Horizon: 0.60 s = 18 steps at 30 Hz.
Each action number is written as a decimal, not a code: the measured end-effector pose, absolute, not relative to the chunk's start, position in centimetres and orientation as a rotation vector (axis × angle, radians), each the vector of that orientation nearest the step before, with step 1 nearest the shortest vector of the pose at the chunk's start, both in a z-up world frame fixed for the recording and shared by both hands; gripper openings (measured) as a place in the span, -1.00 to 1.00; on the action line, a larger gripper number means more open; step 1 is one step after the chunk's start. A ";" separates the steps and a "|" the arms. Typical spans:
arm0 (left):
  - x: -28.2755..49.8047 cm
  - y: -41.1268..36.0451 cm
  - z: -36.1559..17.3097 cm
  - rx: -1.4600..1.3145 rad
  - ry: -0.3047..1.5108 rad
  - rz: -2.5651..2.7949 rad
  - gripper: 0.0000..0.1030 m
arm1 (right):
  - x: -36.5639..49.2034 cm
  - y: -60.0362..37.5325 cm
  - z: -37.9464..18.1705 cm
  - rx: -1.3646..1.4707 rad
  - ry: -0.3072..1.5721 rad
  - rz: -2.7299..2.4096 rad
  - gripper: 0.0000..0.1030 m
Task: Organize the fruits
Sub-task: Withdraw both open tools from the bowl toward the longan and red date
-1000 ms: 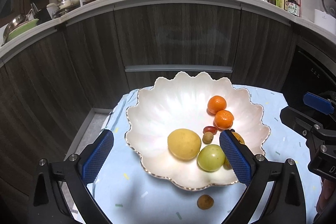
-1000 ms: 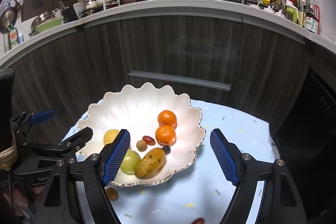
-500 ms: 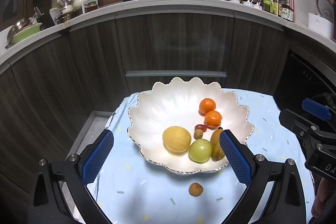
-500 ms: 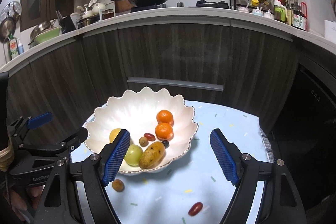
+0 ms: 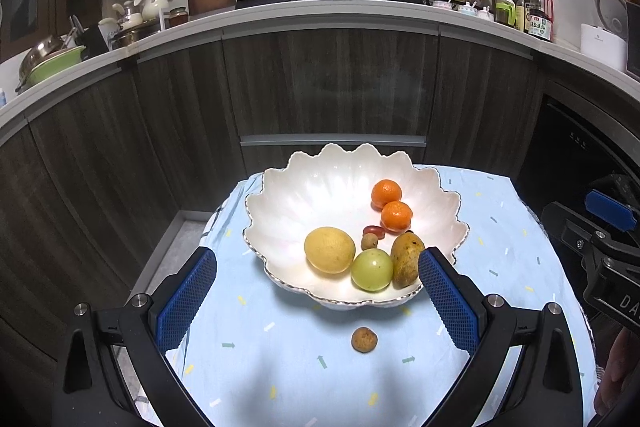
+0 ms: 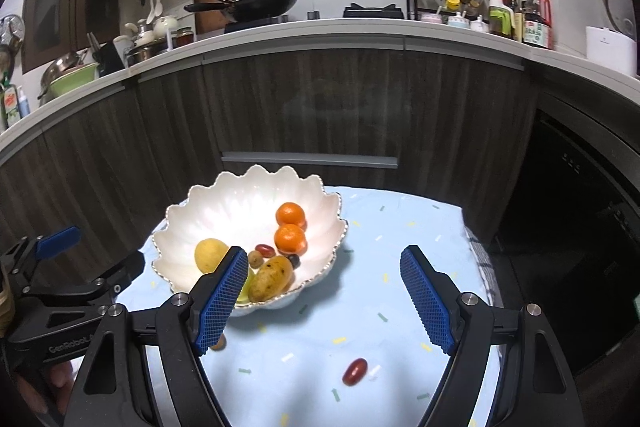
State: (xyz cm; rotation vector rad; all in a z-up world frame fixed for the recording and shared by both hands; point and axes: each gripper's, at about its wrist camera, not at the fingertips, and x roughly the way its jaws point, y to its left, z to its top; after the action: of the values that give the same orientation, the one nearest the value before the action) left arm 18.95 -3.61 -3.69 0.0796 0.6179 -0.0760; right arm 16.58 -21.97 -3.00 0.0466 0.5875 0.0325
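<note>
While both grippers, left gripper [image 5: 316,297] and right gripper [image 6: 322,297], gape empty, mango [image 5: 406,259] lies lengthwise toward bowl [image 5: 280,187] rim.

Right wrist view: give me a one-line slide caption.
Open right gripper above blue tablecloth; white scalloped bowl holds fruit, red date loose on the cloth.
</note>
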 end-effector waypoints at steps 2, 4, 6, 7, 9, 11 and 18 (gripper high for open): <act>18.8 -3.7 -3.8 0.080 0.617 -0.073 0.99 | 16.3 -22.3 -3.2 0.053 0.592 0.022 0.54; 18.6 -3.8 -3.9 0.081 0.617 -0.069 0.99 | 16.1 -22.6 -3.5 0.060 0.598 0.013 0.54; 18.5 -3.9 -4.1 0.080 0.620 -0.068 0.99 | 15.9 -22.8 -3.8 0.065 0.604 0.001 0.54; 18.4 -4.0 -4.3 0.078 0.623 -0.070 0.99 | 15.8 -23.0 -4.0 0.068 0.608 -0.006 0.54; 18.2 -4.1 -4.6 0.075 0.627 -0.071 0.99 | 15.6 -23.3 -4.4 0.072 0.615 -0.018 0.54; 18.2 -4.2 -5.0 0.073 0.634 -0.074 0.99 | 15.4 -23.6 -4.8 0.076 0.622 -0.027 0.54; 18.0 -4.6 -6.5 0.074 0.648 -0.067 0.99 | 14.7 -23.8 -6.2 0.080 0.632 -0.053 0.54</act>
State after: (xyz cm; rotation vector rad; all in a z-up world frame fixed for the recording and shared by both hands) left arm 18.00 -4.55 -6.50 0.0737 0.6478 -0.0666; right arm 14.75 -23.85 -6.21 0.0799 0.6320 -0.0527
